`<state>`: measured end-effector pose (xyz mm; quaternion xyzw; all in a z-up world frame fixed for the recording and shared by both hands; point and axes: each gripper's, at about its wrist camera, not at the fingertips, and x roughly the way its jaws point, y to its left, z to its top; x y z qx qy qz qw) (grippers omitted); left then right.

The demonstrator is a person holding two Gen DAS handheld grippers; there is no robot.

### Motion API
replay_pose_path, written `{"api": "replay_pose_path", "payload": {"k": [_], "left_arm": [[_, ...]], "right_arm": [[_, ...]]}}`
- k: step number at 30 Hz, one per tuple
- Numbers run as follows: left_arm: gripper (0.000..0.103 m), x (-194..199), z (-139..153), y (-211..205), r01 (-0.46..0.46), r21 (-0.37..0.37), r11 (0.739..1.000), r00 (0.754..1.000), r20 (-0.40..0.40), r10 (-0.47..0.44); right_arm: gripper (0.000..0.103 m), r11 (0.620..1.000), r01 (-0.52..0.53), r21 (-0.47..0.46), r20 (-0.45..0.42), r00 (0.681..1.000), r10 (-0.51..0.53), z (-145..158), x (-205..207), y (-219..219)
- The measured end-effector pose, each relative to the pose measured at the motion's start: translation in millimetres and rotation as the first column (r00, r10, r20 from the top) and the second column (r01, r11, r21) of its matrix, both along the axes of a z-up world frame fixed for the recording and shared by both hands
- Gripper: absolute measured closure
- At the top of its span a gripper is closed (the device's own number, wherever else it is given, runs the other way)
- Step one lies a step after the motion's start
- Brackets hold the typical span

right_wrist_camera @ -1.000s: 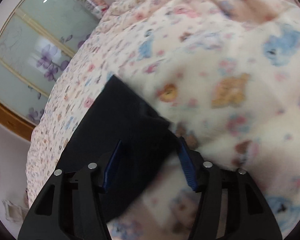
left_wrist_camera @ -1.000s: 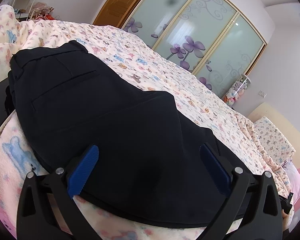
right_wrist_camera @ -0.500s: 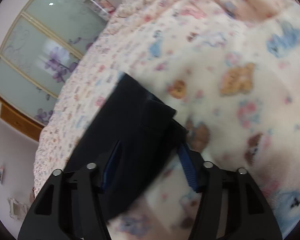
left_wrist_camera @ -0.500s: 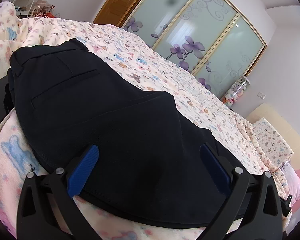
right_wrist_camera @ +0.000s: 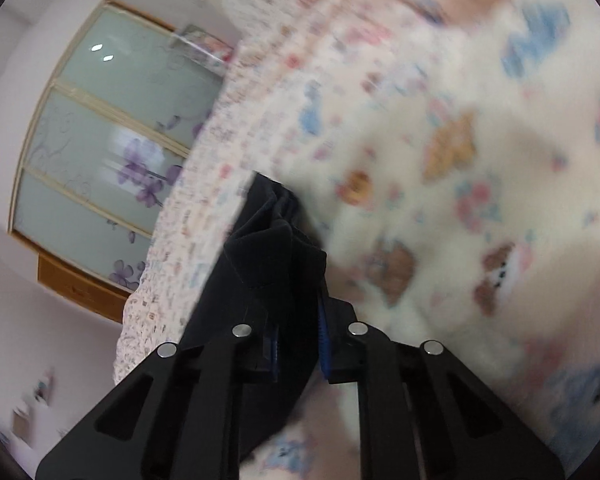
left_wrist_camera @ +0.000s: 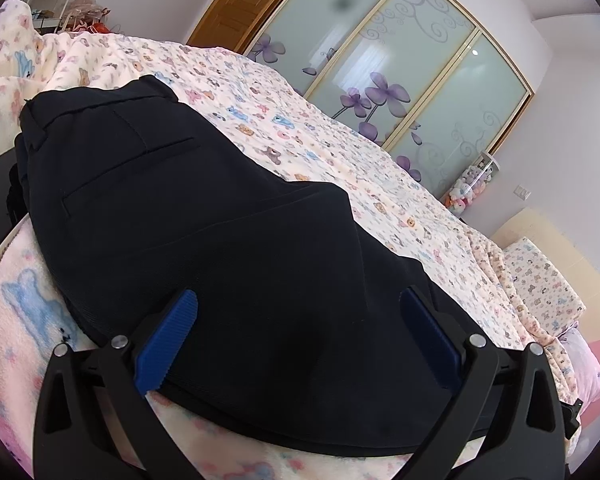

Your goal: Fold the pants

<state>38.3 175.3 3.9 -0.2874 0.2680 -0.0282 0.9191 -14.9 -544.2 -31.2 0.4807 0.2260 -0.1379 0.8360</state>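
Black pants (left_wrist_camera: 204, 224) lie flat on the bed, waistband and back pocket at the far left, legs running toward the lower right. My left gripper (left_wrist_camera: 298, 332) is open, its blue pads wide apart just above the pants' thigh area. In the blurred right wrist view, my right gripper (right_wrist_camera: 298, 340) is shut on the leg-end hem of the pants (right_wrist_camera: 268, 256), and the cloth bunches up between the blue pads.
The bed is covered by a cream blanket with bear prints (left_wrist_camera: 340, 148), also in the right wrist view (right_wrist_camera: 440, 200). Sliding wardrobe doors with purple flowers (left_wrist_camera: 380, 60) stand beyond the bed. A pillow (left_wrist_camera: 540, 284) lies at the right.
My right gripper has closed on the pants' leg end, which lay flat between open pads before. The left gripper has hardly moved and stays open.
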Motion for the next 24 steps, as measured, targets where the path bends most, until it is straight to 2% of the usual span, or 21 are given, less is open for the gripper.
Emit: {"api": "replay_pose_path", "payload": {"k": [2,5,9,12,14,17,19,21,22,24], "left_arm": [[0.002,0,0,1,0.0,-0.005,1.0,1.0,0.0,0.0],[0.002,-1,0,2,-0.005,-0.021,1.0,1.0,0.001,0.005],[0.002,-2,-1,4,-0.017,-0.047,0.999,1.0,0.003,0.017],[0.002,-2,0,4,-0.023,-0.059,0.998,1.0,0.003,0.023],[0.002,-3,0,4,-0.025,-0.064,0.998,1.0,0.002,0.025],[0.002,-3,0,4,-0.024,-0.068,0.997,1.0,0.0,0.024],[0.002,-4,0,5,-0.022,-0.078,0.997,1.0,0.0,0.022],[0.002,-4,0,7,-0.019,-0.089,0.996,1.0,-0.001,0.019],[0.002,-4,0,7,-0.017,-0.095,0.995,1.0,-0.002,0.017],[0.002,-6,0,9,-0.013,-0.112,0.994,1.0,-0.002,0.013]], "right_arm": [[0.089,0.994,-0.01,-0.109,0.025,1.0,0.013,20,0,13],[0.089,0.958,-0.042,-0.282,0.076,0.995,0.066,60,4,45],[0.089,0.898,-0.142,-0.417,0.122,0.97,0.21,109,24,106],[0.089,0.837,-0.244,-0.491,0.16,0.919,0.361,142,44,176],[0.089,0.788,-0.337,-0.516,0.159,0.866,0.474,152,63,226],[0.089,0.692,-0.491,-0.53,0.103,0.772,0.627,139,88,304],[0.089,0.587,-0.608,-0.535,-0.034,0.71,0.704,105,106,359],[0.089,0.512,-0.698,-0.501,-0.16,0.656,0.738,69,119,392],[0.089,0.484,-0.733,-0.478,-0.223,0.634,0.74,48,123,406],[0.089,0.476,-0.734,-0.485,-0.246,0.637,0.731,35,119,416]]}}
